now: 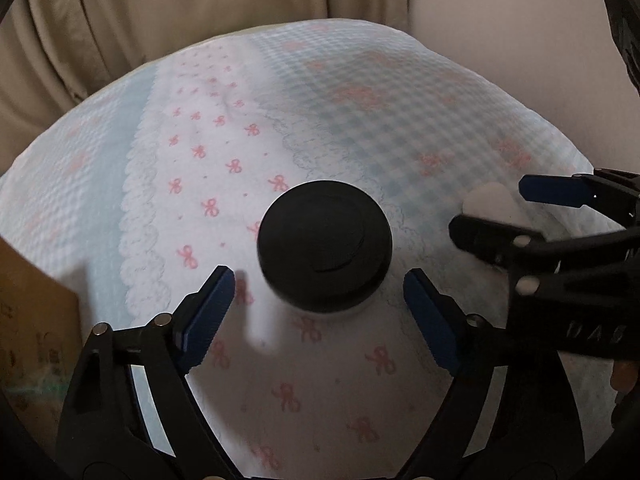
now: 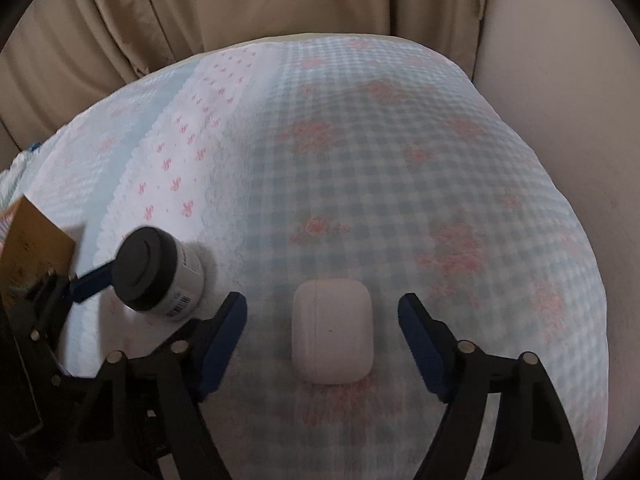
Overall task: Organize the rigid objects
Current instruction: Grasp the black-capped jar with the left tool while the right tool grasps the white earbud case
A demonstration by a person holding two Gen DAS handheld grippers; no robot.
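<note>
A squat round jar point(image 1: 325, 248) with a matte black lid stands upright on a puckered cloth point(image 1: 200, 184) printed with gingham and pink bows, between the left gripper's point(image 1: 319, 304) spread blue ribbed fingers, untouched. At 3 o'clock, a smooth white rounded case point(image 2: 331, 331) lies flat, long axis toward 12, between the right gripper's point(image 2: 322, 332) parted fingers.

Between our left tongs sits a jar point(image 1: 325, 248) with a matt black plastic lid; between our right, a smooth, satin white plastic case point(image 2: 331, 334), both on puckered printed cloth point(image 2: 400, 208).
</note>
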